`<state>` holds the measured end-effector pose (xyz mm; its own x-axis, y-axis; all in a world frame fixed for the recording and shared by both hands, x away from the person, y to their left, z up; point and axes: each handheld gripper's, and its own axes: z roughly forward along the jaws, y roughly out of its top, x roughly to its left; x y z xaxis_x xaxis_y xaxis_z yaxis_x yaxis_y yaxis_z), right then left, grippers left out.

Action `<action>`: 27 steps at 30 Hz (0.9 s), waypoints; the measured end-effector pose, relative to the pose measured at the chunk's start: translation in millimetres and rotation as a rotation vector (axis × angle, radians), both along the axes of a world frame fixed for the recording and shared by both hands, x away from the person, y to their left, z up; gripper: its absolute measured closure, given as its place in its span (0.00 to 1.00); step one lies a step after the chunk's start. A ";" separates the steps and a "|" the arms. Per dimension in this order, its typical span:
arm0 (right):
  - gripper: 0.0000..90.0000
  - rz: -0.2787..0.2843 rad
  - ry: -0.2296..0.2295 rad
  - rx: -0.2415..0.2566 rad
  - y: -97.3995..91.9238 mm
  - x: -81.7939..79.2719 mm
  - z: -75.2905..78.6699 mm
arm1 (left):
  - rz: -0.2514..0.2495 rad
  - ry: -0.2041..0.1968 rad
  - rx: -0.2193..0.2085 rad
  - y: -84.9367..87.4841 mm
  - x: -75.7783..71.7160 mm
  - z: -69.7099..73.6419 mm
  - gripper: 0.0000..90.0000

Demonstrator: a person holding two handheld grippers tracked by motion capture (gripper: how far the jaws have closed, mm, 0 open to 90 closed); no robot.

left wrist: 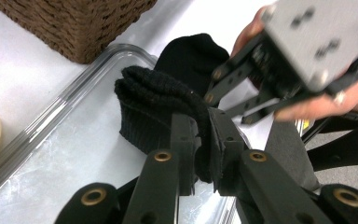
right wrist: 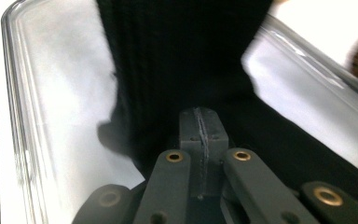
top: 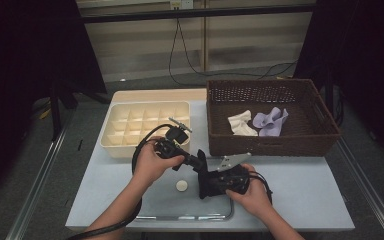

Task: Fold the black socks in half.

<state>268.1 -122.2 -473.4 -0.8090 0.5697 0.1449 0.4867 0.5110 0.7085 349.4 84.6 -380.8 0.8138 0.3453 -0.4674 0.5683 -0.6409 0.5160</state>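
A black sock [top: 203, 176] hangs between both grippers just above a clear tray [top: 190, 216]. In the high view my left gripper [top: 197, 163] reaches in from the left and my right gripper [top: 206, 183] from the right, and they meet at the sock. In the left gripper view my left gripper [left wrist: 204, 140] is shut on a thick folded edge of the black sock [left wrist: 154, 102], with the right gripper [left wrist: 216, 86] pushing into the cloth from the right. In the right gripper view my right gripper [right wrist: 200, 126] is shut, its pads pressed together against the black sock [right wrist: 182, 56].
A small white roll [top: 181, 186] lies in the tray. A cream divided box [top: 145, 125] stands behind it at the left. The brown wicker basket [top: 272, 142] at the right holds a white sock [top: 241, 123] and a lavender sock [top: 271, 121].
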 end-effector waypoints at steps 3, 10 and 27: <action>1.00 0.016 0.004 0.000 13.9 1.5 -1.3 | 0.013 -0.001 0.007 1.7 -0.9 2.4 0.91; 1.00 0.058 -0.003 0.015 34.2 3.5 0.9 | 0.010 -0.010 0.021 9.9 3.7 2.5 0.91; 1.00 -0.068 0.013 -0.020 -41.9 -2.4 1.8 | -0.014 -0.023 0.070 -27.7 -3.0 -11.5 0.91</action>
<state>265.7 -164.1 -471.6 -0.7664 0.6262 0.1432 0.5300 0.4904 0.6918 346.5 56.9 -392.3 0.8290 0.3654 -0.4235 0.5477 -0.6837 0.4823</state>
